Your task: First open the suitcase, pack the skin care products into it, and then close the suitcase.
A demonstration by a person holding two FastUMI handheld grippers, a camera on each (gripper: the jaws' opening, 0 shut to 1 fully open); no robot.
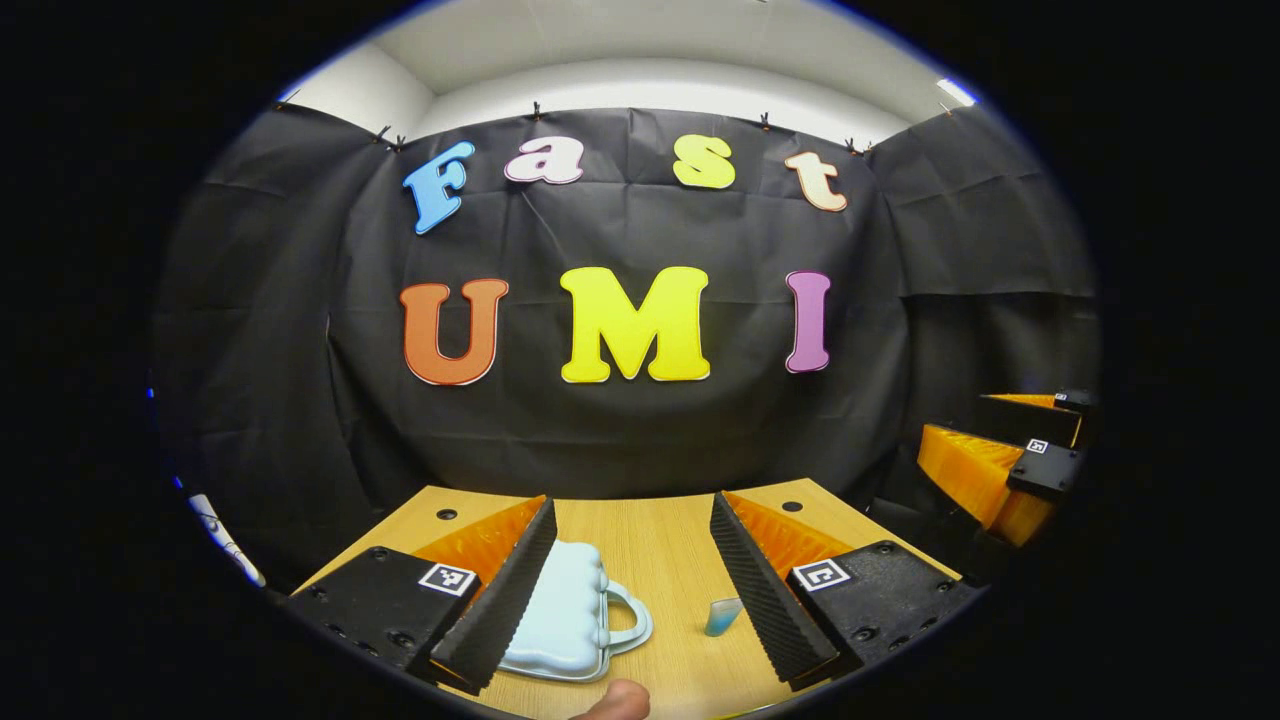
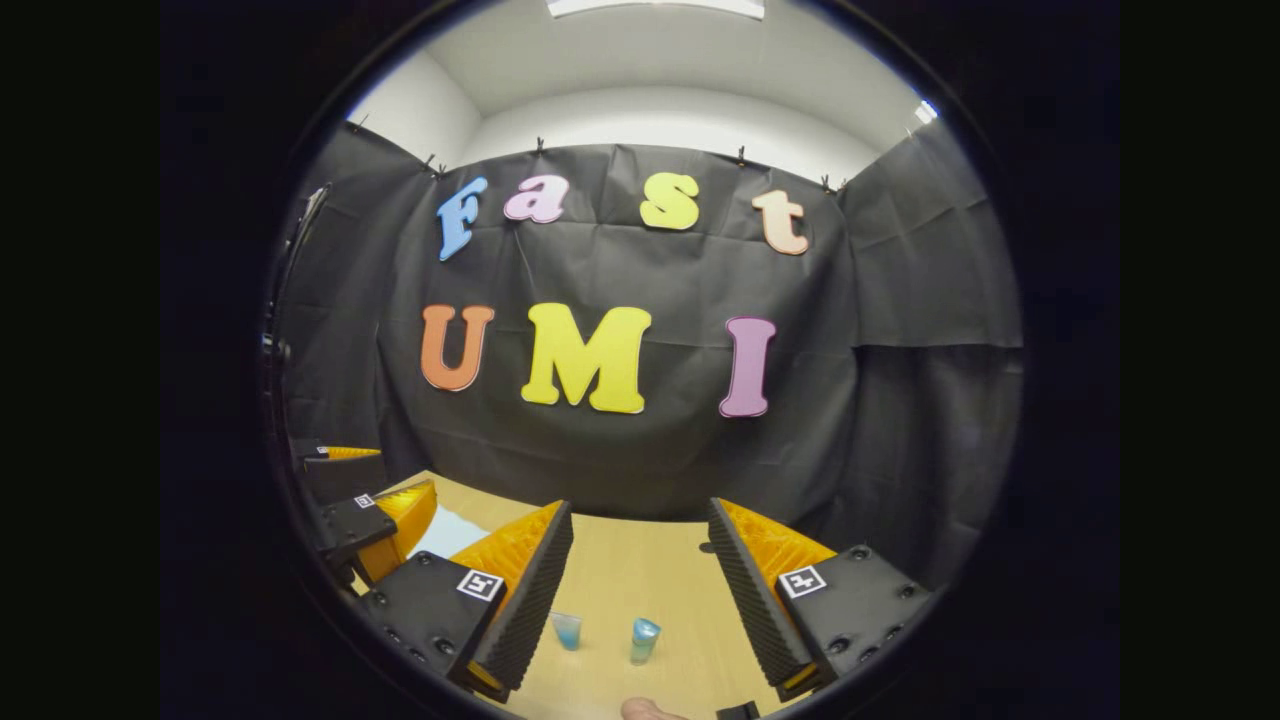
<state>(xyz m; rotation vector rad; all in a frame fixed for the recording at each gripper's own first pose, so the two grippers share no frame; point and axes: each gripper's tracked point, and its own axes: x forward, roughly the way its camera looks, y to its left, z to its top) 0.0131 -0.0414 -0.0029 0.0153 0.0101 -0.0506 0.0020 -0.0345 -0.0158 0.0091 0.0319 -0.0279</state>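
Pale blue moulded plastic, the suitcase (image 1: 565,615) lies closed on the worktop (image 1: 650,550), partly under the left gripper (image 1: 635,580); it looks light and stiff, best taken at its loop handle (image 1: 628,620). Two small skin care tubes (image 2: 567,630) (image 2: 645,640) stand before the right gripper (image 2: 640,590) (probably light, easily tipped). Both grippers' fingers are spread, holding nothing.

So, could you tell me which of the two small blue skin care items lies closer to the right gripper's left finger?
The squarer translucent blue one, almost touching that finger's edge in the right gripper view. The round-capped blue tube stands apart, nearer the middle of the open gap.
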